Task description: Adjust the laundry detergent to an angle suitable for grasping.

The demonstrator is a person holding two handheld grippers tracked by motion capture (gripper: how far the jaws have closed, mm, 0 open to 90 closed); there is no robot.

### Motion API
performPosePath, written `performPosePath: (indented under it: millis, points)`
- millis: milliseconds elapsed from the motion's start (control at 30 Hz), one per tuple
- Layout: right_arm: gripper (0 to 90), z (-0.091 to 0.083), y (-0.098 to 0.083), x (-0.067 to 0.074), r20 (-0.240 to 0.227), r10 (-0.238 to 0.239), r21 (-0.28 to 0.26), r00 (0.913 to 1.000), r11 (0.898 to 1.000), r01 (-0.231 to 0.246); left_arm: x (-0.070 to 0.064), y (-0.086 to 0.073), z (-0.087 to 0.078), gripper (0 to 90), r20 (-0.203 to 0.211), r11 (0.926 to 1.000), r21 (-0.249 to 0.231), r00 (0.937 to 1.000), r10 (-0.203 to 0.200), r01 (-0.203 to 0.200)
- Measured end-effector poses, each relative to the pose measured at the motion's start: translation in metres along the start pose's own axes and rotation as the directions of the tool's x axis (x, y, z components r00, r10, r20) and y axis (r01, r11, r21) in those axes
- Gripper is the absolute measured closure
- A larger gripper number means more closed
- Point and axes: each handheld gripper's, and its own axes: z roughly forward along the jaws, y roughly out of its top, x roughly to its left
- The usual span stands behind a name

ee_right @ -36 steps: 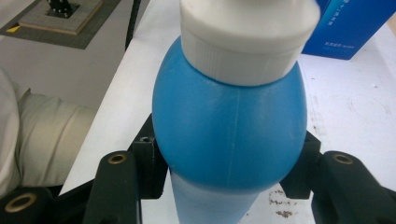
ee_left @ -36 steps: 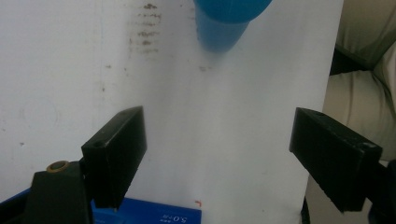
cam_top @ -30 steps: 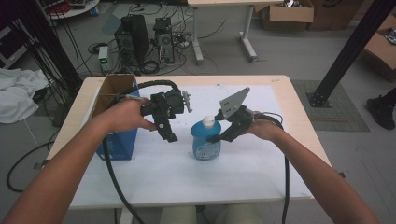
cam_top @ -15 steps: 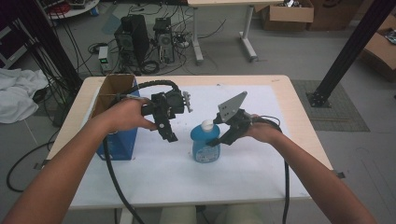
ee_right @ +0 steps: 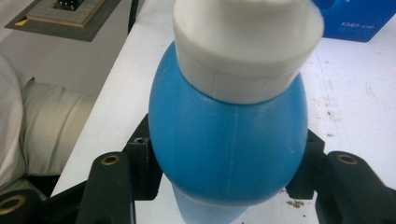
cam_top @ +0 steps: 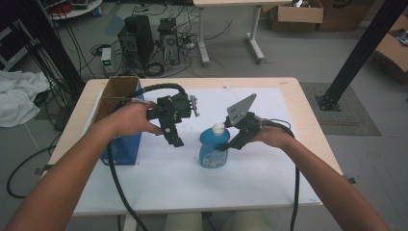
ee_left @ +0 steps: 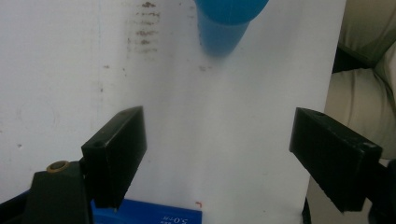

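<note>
A blue bottle [cam_top: 211,156] with a white cap [cam_top: 219,128] stands upright on the white sheet near the table's middle. My right gripper [cam_top: 225,146] comes in from the right, low and tilted. Its jaws have just been opening, and they still touch both sides of the bottle [ee_right: 229,140] below the cap [ee_right: 247,42]. My left gripper [cam_top: 175,139] hangs above the sheet just left of the bottle, jaws pointing down. In the left gripper view the left gripper [ee_left: 219,158] is wide open over bare sheet, with the bottle [ee_left: 229,9] ahead of it.
An open-topped blue box [cam_top: 122,147] stands at the table's left edge under my left forearm. The white sheet [cam_top: 269,183] covers most of the wooden table [cam_top: 308,110]. Computers and cables lie on the floor beyond; a black post [cam_top: 361,53] rises at right.
</note>
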Motion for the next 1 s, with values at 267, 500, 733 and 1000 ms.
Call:
performPosePath:
  millis: [267, 500, 733, 1000]
  points:
    - [42.8, -0.0001, 0.0002, 0.0005, 0.003, 0.006, 0.001, 1.0000, 1.000, -0.006, -0.0010, -0.0009, -0.0009, 19.5, -0.004, 1.0000, 0.000, 1.0000, 0.000, 0.000]
    - [42.3, -0.0001, 0.0002, 0.0005, 0.003, 0.018, 0.001, 0.9998, 1.000, -0.018, -0.0011, -0.0016, -0.0001, 19.5, -0.003, 1.0000, -0.003, 1.0000, -0.005, 0.005]
    - [38.9, 0.0008, 0.0006, 0.0013, -0.002, 0.030, 0.005, 0.9995, 1.000, -0.030, -0.0010, -0.0025, 0.0005, 19.5, 0.000, 1.0000, -0.003, 1.0000, -0.008, 0.008]
    - [38.0, 0.0011, 0.0002, 0.0011, -0.005, 0.036, 0.007, 0.9993, 0.999, -0.036, -0.0010, -0.0024, 0.0000, 19.6, -0.002, 1.0000, -0.002, 1.0000, -0.004, 0.004]
